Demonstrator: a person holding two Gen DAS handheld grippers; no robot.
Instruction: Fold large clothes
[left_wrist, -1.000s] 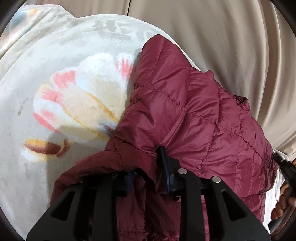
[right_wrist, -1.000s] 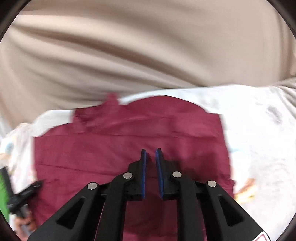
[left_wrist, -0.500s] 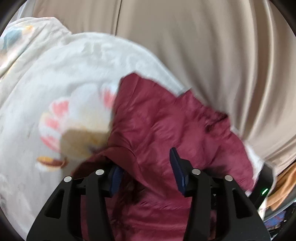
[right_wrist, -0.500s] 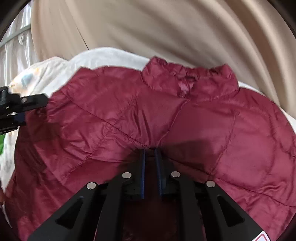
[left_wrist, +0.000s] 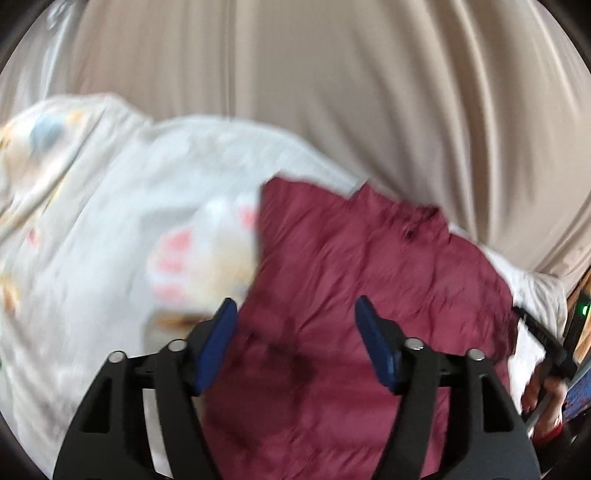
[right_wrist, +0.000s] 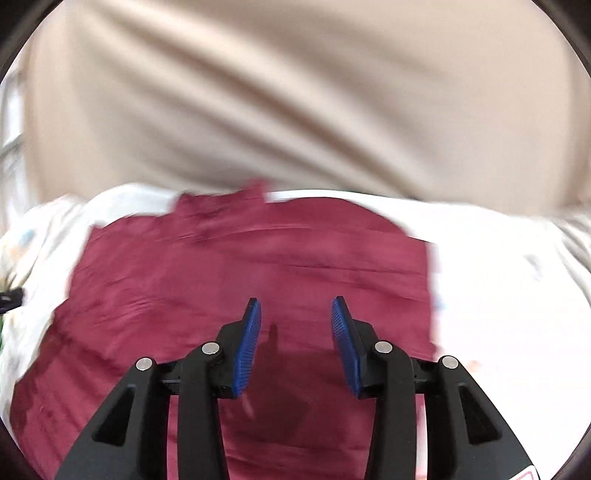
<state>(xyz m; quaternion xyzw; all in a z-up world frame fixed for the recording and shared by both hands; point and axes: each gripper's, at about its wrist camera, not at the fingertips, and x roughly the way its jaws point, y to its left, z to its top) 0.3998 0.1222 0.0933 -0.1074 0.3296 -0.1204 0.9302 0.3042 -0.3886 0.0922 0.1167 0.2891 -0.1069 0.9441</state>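
Both grippers, left gripper (left_wrist: 295, 317) and right gripper (right_wrist: 295, 314), now apart, jacket (right_wrist: 251, 280) just released flat on blanket (left_wrist: 110, 229), fold laid, next crease due.

Jacket (left_wrist: 369, 295) lying flat on blanket (left_wrist: 110, 240), curtain (left_wrist: 332, 92) behind at 12 o'clock. From left claw (left_wrist: 295, 336): blanket at 10 o'clock, jacket ahead, right claw (right_wrist: 295, 332) above jacket.
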